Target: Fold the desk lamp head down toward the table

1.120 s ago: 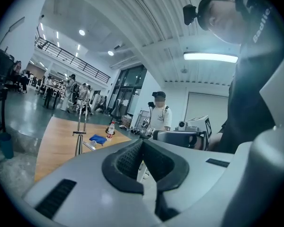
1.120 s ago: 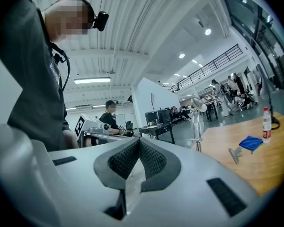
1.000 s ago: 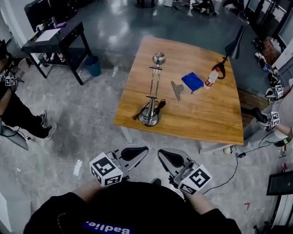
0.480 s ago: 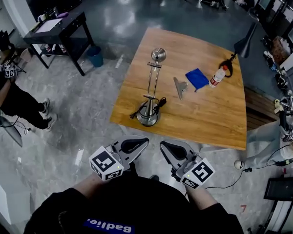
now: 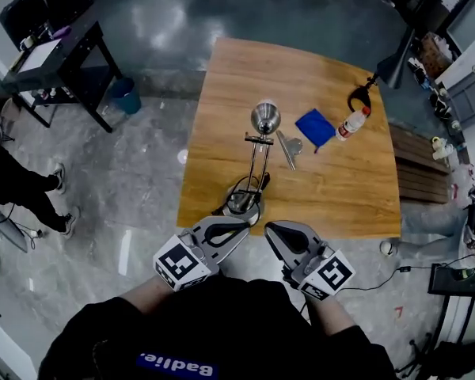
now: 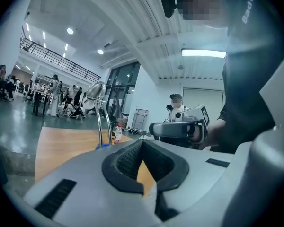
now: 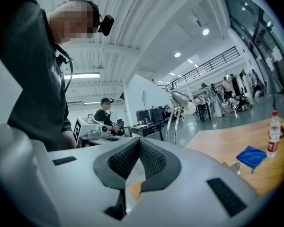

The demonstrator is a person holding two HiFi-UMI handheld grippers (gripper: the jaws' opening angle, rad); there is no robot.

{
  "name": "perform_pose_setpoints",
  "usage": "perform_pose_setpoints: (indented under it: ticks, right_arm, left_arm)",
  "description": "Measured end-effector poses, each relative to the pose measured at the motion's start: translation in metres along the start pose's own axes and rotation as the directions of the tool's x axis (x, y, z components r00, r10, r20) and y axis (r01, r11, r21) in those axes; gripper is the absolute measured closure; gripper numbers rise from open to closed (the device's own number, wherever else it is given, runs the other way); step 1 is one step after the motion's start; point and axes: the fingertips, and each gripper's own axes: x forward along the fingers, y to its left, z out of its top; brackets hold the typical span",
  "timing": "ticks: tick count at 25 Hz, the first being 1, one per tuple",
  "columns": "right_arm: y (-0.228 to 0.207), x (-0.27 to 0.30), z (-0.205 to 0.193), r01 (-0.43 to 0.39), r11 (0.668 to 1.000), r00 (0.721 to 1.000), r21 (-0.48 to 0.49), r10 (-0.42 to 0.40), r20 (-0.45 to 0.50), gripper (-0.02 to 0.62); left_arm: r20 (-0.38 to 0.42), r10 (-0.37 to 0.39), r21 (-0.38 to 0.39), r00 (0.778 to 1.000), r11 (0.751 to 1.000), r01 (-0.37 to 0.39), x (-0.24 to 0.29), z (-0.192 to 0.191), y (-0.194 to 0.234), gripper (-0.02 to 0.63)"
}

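Note:
A chrome desk lamp stands upright near the front edge of the wooden table (image 5: 317, 77), its round base (image 5: 244, 203) just ahead of my grippers and its head (image 5: 265, 118) at the top of two thin rods. The lamp head (image 6: 95, 89) shows in the left gripper view, and the same head (image 7: 180, 97) in the right gripper view. My left gripper (image 5: 239, 229) and right gripper (image 5: 271, 232) are both shut and empty. They hover side by side just short of the table's near edge.
A blue cloth (image 5: 315, 127), a metal clip (image 5: 288, 146) and a small bottle (image 5: 349, 124) lie on the table beyond the lamp. A black floor lamp (image 5: 396, 71) stands at its far right corner. A dark side table (image 5: 51, 58) is at the left. People stand around.
Both grippers and the view have moved forward toward the table. The lamp base now sits close in front of the fingertips. Both grippers stayed shut.

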Motion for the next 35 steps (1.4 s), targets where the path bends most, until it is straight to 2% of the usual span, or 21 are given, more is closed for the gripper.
perform_pose_setpoints:
  ticks: [3, 7, 12, 18, 22, 26, 32, 35]
  right_arm:
    - [-0.018, 0.012, 0.007, 0.008, 1.0, 1.0, 0.009, -0.008, 0.0, 0.589]
    - [-0.036, 0.02, 0.008, -0.028, 0.999, 1.0, 0.021, 0.028, -0.004, 0.589]
    - [-0.058, 0.023, 0.011, -0.073, 0.997, 0.997, 0.037, 0.074, -0.026, 0.589]
    - [-0.078, 0.032, 0.01, -0.12, 0.991, 0.992, 0.053, 0.122, -0.042, 0.589]
    - [-0.086, 0.037, 0.009, -0.157, 0.985, 0.984, 0.078, 0.162, -0.068, 0.573]
    - [-0.093, 0.04, 0.007, -0.17, 0.981, 0.979, 0.096, 0.179, -0.1, 0.499]
    - [-0.098, 0.053, 0.011, -0.19, 0.978, 0.967, 0.081, 0.201, -0.155, 0.431]
    - [-0.097, 0.062, 0.011, -0.21, 0.973, 0.956, 0.092, 0.224, -0.187, 0.428]
  left_arm:
    - [-0.007, -0.02, 0.01, 1.0, 1.0, 0.02, 0.007, -0.003, 0.017, 0.598]
    - [-0.037, -0.055, 0.068, 0.998, 0.996, 0.057, 0.019, -0.024, 0.029, 0.598]
    - [-0.105, 0.034, 0.064, 0.994, 0.998, -0.027, 0.026, -0.055, 0.053, 0.597]
    - [-0.149, 0.088, 0.084, 0.985, 0.994, -0.076, 0.031, -0.078, 0.075, 0.594]
    - [-0.169, 0.108, 0.073, 0.98, 0.993, -0.097, 0.04, -0.091, 0.083, 0.492]
    - [-0.177, 0.098, 0.067, 0.979, 0.994, -0.088, 0.049, -0.098, 0.086, 0.437]
    - [-0.17, 0.084, 0.053, 0.982, 0.996, -0.076, 0.065, -0.103, 0.094, 0.393]
    - [-0.168, 0.052, 0.059, 0.984, 0.997, -0.043, 0.074, -0.105, 0.092, 0.391]
